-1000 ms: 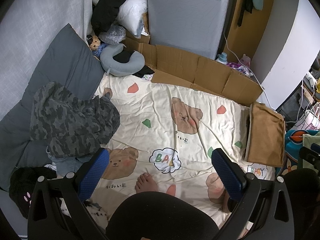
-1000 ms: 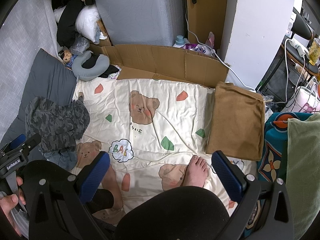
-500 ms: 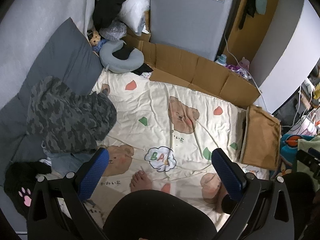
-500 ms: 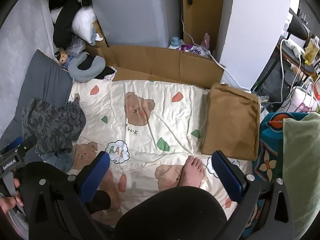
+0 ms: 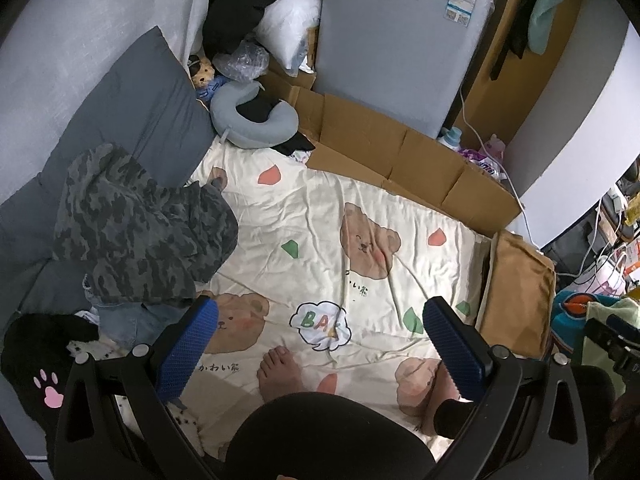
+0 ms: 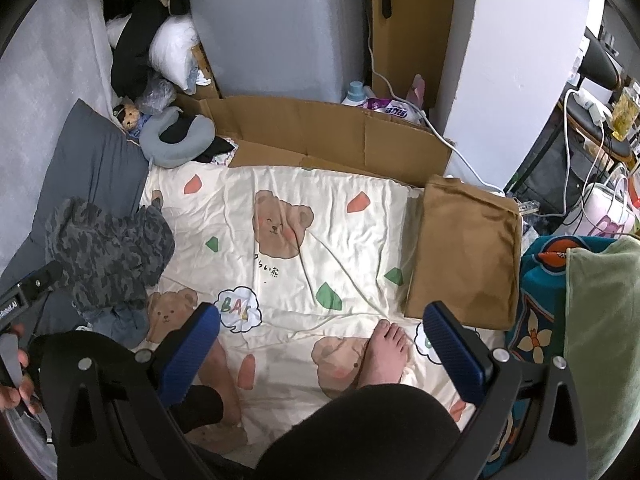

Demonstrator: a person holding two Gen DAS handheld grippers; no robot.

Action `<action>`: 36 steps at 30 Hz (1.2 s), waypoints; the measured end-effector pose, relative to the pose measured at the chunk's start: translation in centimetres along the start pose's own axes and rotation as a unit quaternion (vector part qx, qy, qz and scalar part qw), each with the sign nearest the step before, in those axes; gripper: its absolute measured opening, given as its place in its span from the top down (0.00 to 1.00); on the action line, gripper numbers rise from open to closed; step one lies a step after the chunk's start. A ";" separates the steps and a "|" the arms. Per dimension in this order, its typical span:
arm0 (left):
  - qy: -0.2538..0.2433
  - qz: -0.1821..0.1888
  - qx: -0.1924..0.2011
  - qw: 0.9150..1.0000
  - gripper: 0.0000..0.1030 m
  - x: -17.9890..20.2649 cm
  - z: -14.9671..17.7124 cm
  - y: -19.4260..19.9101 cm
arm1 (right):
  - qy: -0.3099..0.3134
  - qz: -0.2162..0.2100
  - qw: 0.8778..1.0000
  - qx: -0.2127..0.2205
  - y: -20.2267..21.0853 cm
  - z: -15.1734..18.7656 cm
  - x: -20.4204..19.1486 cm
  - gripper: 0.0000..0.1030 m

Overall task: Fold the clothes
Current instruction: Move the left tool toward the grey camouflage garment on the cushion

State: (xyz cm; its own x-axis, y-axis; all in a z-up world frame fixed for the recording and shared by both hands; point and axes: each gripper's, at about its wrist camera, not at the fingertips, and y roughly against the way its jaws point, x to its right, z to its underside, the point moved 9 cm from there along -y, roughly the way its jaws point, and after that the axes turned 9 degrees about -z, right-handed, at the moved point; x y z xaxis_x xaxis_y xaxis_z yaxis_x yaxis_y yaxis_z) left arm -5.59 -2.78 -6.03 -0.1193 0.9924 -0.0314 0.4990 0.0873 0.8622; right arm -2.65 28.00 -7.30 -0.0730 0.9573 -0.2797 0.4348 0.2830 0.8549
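A crumpled grey camouflage garment (image 5: 136, 228) (image 6: 108, 256) lies heaped at the left edge of a cream bear-print sheet (image 5: 328, 216) (image 6: 288, 184), with a blue denim piece (image 5: 128, 320) under it. A folded tan garment (image 5: 516, 292) (image 6: 464, 256) rests at the sheet's right edge. My left gripper (image 5: 320, 340) hangs open high above the sheet, holding nothing. My right gripper (image 6: 320, 340) is open too, empty, above the sheet near the person's bare feet (image 6: 384, 356). The left gripper's body (image 6: 28, 288) shows at the right wrist view's left edge.
A grey cushion (image 5: 120, 120), a neck pillow (image 5: 252, 120) and a small teddy (image 5: 204, 76) sit at the far left. Flattened cardboard (image 5: 400, 152) and a grey appliance (image 5: 392, 40) border the back. The person's dark-clad knees (image 5: 320, 436) fill the foreground. Cables and a patterned blanket (image 6: 536, 300) lie right.
Both grippers have drifted slightly, so the views shift a little toward the back wall. Both stay open and empty; the clothes have not moved.
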 end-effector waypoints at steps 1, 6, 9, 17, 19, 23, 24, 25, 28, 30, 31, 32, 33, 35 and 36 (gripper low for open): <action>0.002 0.000 0.000 1.000 0.01 -0.2 -0.1 0.0 | 0.000 -0.002 1.000 -0.001 -0.1 0.0 -0.2 0.01; 0.008 -0.004 0.003 1.000 0.01 -1.6 -1.0 -0.1 | 0.010 -0.008 1.000 -0.003 -0.5 -0.6 -1.2 0.01; 0.010 -0.010 0.000 1.000 0.01 -2.8 -1.4 -0.5 | 0.016 -0.007 1.000 -0.003 -0.7 -1.1 -1.8 0.01; 0.021 -0.020 -0.004 1.000 0.01 -6.2 -2.4 -1.6 | 0.019 -0.016 1.000 -0.005 -1.7 -1.9 -2.4 0.01; 0.027 -0.021 -0.004 0.999 0.01 -7.1 -2.6 -1.8 | 0.020 -0.017 1.000 -0.005 -1.9 -2.2 -2.6 0.01; 0.039 -0.034 -0.002 0.999 0.01 -9.1 -3.2 -2.2 | 0.021 -0.018 1.000 -0.004 -2.5 -2.9 -2.8 0.01; 0.042 -0.036 -0.002 0.998 0.01 -9.6 -3.3 -2.4 | 0.021 -0.019 1.000 -0.004 -2.7 -3.1 -2.8 0.01; 0.045 -0.036 -0.003 0.998 0.01 -10.0 -3.3 -2.5 | 0.021 -0.019 1.000 -0.004 -2.8 -3.2 -2.9 0.01; 0.051 -0.042 0.000 0.998 0.01 -11.3 -3.5 -2.8 | 0.025 -0.019 0.999 -0.005 -3.2 -3.6 -3.1 0.01; 0.057 -0.043 0.009 0.997 0.01 -12.1 -3.8 -2.8 | 0.030 -0.020 0.999 -0.006 -3.5 -3.9 -3.3 0.01; 0.059 -0.045 0.015 0.997 0.01 -12.5 -4.0 -2.7 | 0.033 -0.020 0.999 -0.007 -3.6 -4.0 -3.5 0.01; 0.060 -0.047 0.019 0.997 0.01 -13.0 -4.2 -2.6 | 0.035 -0.020 0.999 -0.008 -3.8 -4.2 -3.5 0.01; 0.059 -0.049 0.019 0.997 0.01 -13.3 -4.3 -2.7 | 0.037 -0.021 0.999 -0.009 -3.9 -4.3 -3.6 0.01; 0.060 -0.043 0.016 0.997 0.01 -14.0 -4.5 -3.0 | 0.040 -0.023 0.999 -0.010 -4.3 -4.6 -3.7 0.01; 0.061 -0.037 0.015 0.997 0.01 -14.3 -4.6 -3.1 | 0.041 -0.026 0.999 -0.011 -4.4 -4.7 -3.7 0.01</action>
State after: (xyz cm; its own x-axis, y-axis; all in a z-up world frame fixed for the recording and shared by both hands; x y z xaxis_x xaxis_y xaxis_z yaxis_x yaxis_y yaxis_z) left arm -9.38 -17.63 -5.97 -0.2603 0.9650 -0.0316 0.5098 0.1652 0.8443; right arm -8.52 23.49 -8.01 -0.1680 0.9430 -0.2873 0.4089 0.3319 0.8501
